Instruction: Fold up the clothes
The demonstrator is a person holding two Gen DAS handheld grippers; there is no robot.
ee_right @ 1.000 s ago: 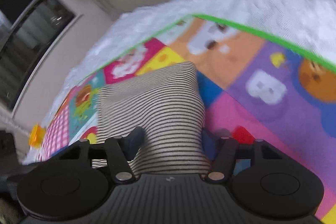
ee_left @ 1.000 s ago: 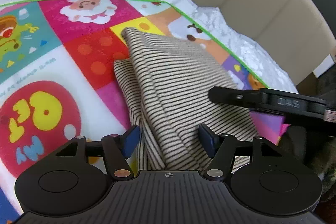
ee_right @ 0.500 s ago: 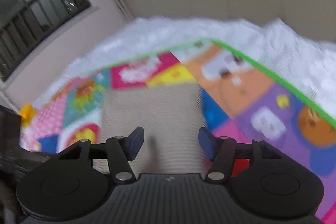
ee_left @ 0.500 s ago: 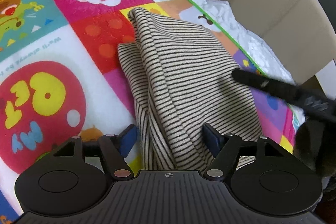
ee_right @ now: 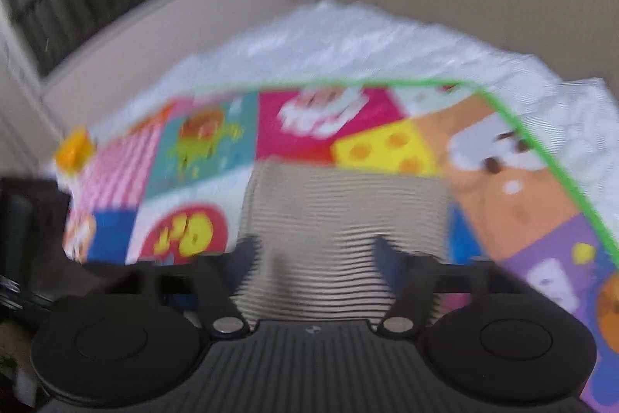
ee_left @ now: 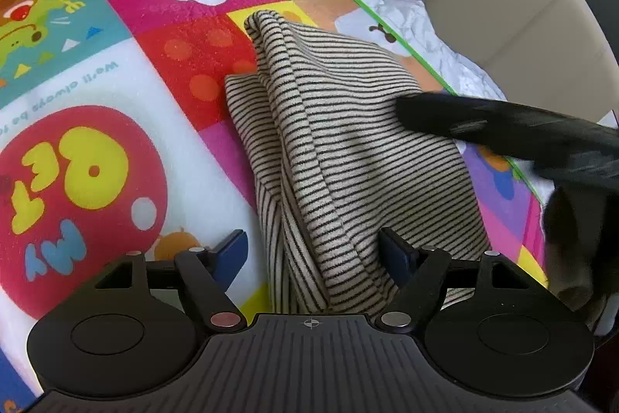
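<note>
We see the striped garment (ee_left: 348,149) lying folded in a compact bundle on the colourful play mat (ee_left: 96,126), which is spread over a white quilt (ee_right: 348,45) on the bed. The left gripper (ee_left: 313,250) has its fingers spread apart, having just been opening; the near end of the garment lies between them, the left finger clear of it, the right one just beside the cloth. The right gripper (ee_right: 315,254), blurred, has also just been opening, its fingers wide apart above the garment's near edge, pressing nothing.
</note>
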